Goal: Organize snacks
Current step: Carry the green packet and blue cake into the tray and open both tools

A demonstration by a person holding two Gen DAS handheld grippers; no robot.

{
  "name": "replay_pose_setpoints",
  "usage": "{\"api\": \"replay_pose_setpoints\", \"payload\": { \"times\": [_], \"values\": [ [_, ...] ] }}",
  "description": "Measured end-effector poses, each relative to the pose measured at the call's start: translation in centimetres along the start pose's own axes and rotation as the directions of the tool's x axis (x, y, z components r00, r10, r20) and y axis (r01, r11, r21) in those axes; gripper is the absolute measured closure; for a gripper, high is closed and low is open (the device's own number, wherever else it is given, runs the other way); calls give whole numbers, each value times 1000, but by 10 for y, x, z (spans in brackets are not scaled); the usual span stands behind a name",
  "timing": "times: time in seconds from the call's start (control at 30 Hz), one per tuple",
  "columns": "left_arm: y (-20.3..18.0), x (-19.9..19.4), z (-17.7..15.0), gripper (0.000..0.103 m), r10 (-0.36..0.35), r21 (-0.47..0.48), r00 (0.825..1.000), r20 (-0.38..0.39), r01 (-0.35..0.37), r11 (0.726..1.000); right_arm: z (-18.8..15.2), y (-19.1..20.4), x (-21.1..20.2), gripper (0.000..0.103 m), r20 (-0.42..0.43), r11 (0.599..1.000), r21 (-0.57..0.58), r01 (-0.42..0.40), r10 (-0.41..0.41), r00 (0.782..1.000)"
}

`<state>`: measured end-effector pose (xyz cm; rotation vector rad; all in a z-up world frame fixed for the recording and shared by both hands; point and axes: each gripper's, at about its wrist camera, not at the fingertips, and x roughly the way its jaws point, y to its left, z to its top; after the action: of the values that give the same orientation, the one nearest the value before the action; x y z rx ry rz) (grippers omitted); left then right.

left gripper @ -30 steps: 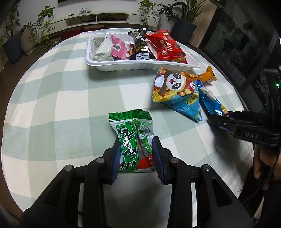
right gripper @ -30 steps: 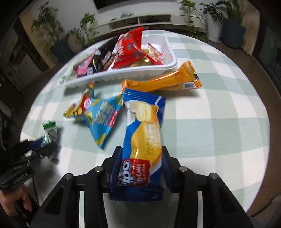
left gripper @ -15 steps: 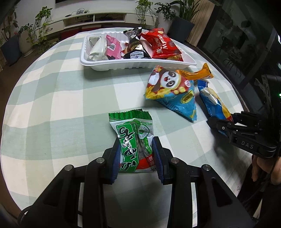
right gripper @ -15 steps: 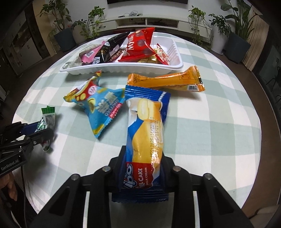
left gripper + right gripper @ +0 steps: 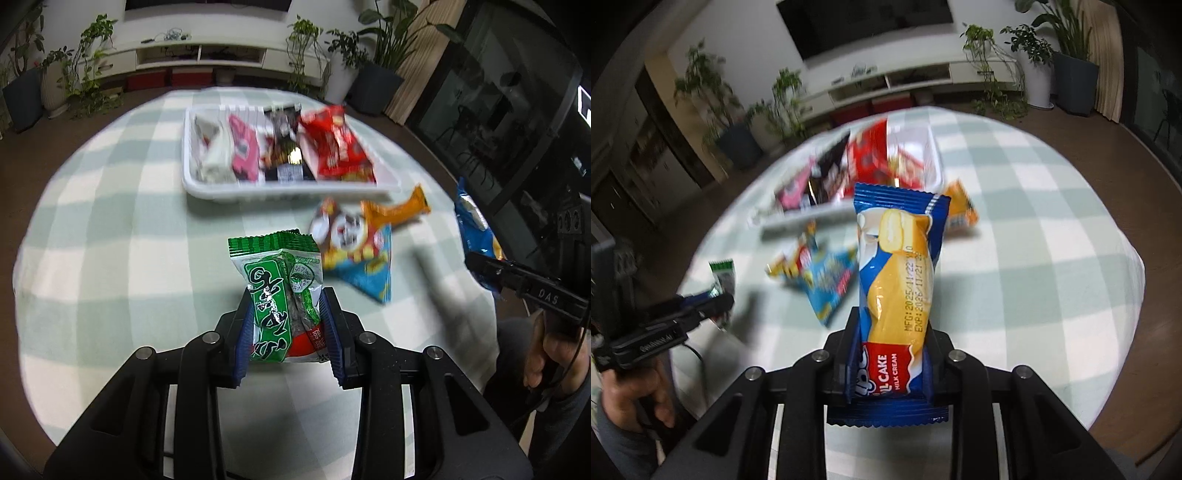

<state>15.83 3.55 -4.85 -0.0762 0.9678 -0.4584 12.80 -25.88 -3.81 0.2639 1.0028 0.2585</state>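
Two grippers each hold a snack above the table (image 5: 110, 258). Left gripper (image 5: 288, 325) pinches a green pack (image 5: 280, 291). Right gripper (image 5: 892, 354) squeezes a blue cake pack (image 5: 897, 273). Tray (image 5: 280, 190) sits behind, full of snacks.

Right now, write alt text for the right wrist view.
The right hand-held gripper holds a blue roll cake packet above a checked round table. Beyond lie a blue triangular snack bag, an orange packet and a blurred white tray of snacks.
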Motion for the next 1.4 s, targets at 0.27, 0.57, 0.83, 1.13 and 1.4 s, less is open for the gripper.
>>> {"api": "replay_pose_setpoints", "payload": {
  "times": [0.27, 0.57, 0.83, 1.13, 1.4],
  "values": [
    [4, -15, 80, 71, 7, 25, 996, 91, -9, 1000, 80, 2, -15, 75, 117, 999, -37, -30, 34, 993],
    [17, 31, 162, 71, 9, 36, 997, 81, -12, 999, 156, 13, 49, 75, 91, 995, -85, -46, 54, 994],
    [23, 101, 174, 71, 34, 59, 999, 4, -34, 998, 169, 0, 130, 75, -42, 997, -78, 13, -16, 999],
    [26, 142, 176, 69, 71, 60, 997, -39, -69, 996, 165, -9, 167, 74, -101, 995, -87, 51, -59, 993],
    [26, 150, 171, 69, 84, 74, 996, -36, -81, 994, 160, -6, 181, 74, -113, 991, -117, 67, -81, 990]
  ]
}}
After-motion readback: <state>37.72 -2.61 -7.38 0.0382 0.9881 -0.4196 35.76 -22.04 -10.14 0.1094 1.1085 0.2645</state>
